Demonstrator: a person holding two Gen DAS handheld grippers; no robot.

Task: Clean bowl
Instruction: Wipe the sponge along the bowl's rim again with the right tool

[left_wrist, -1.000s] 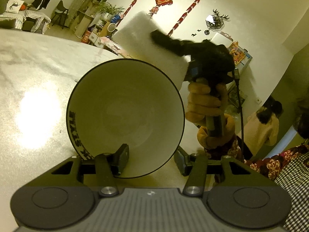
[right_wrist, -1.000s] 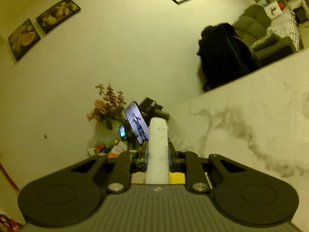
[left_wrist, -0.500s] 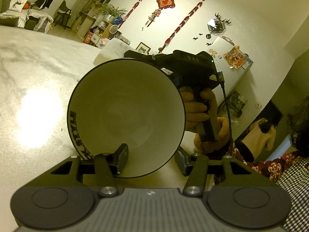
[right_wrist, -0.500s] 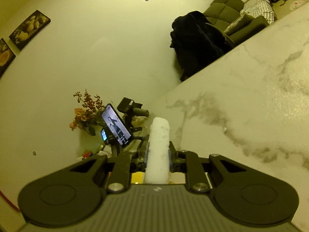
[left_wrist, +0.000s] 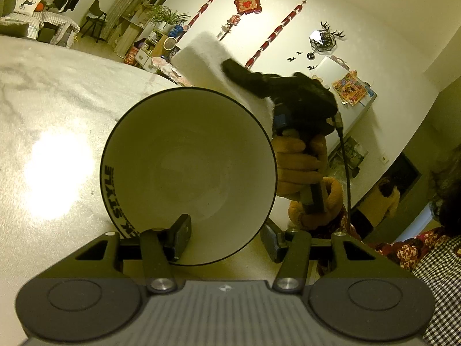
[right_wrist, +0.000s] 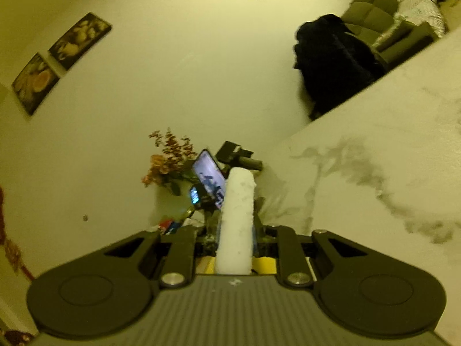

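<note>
White marble-veined table [left_wrist: 57, 109] under warm light, with a bright glare patch; red hangings [left_wrist: 247, 4] on the far wall, framed fruit pictures [right_wrist: 60, 57] on another. The left hand-held gripper [left_wrist: 224, 238] clamps the near rim of the tilted bowl [left_wrist: 187, 170] above the table. The right hand-held gripper [right_wrist: 234, 230] pinches a white sponge [right_wrist: 236, 219], jaws nearly together, beyond the bowl's far rim.

White marble table [left_wrist: 52, 109], grey veins, bright lamp glare at 9 o'clock. At far edge, 12 o'clock in right wrist view: phone [right_wrist: 209, 177], dried flowers [right_wrist: 168, 161].
</note>
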